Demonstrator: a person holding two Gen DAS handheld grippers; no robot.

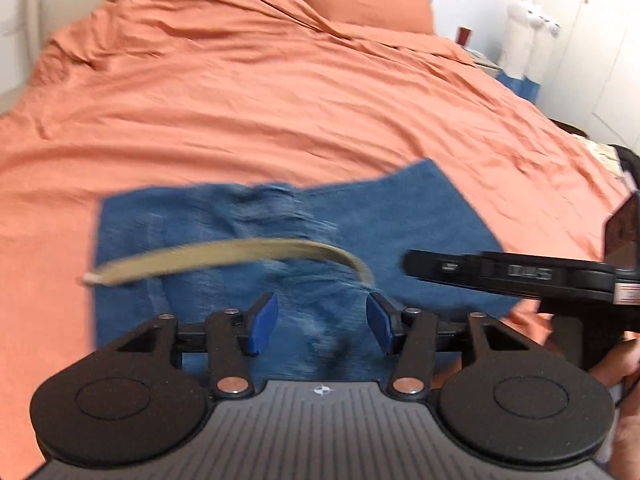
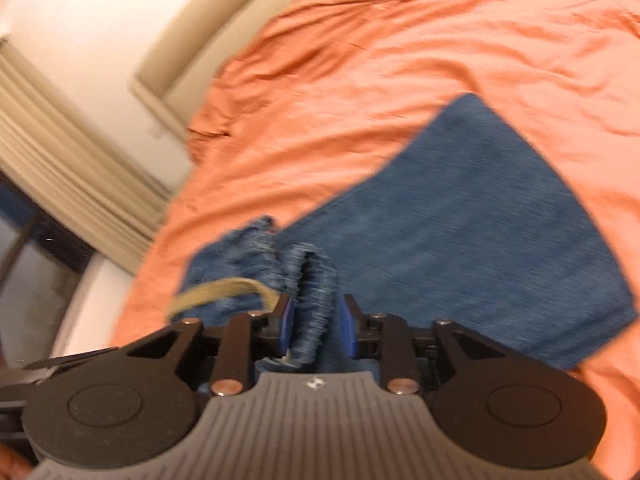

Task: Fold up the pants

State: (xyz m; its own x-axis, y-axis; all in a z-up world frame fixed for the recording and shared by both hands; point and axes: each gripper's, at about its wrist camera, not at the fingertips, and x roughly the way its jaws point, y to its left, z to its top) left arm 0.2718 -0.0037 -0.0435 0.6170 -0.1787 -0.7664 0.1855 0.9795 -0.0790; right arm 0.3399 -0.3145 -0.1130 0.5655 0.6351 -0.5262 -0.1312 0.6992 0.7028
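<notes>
Blue denim pants (image 1: 400,220) lie folded flat on the bed's wrinkled orange sheet (image 1: 240,100), near its closer edge. A tan fabric drawstring (image 1: 224,254) arcs loosely over the denim. The left tongs (image 1: 322,322) hang above the pants with their blue pads apart and nothing between them. The right tongs (image 2: 316,326) straddle the gathered elastic waistband (image 2: 310,296), pads slightly apart, not pressing it.

The left gripper (image 1: 322,322) tilts downward with its blue pads (image 1: 264,326) spread wide and nothing between them, while the right gripper (image 2: 316,326) angles down, jaws slightly parted and not pressing, a hand (image 1: 624,368) behind it.
</notes>
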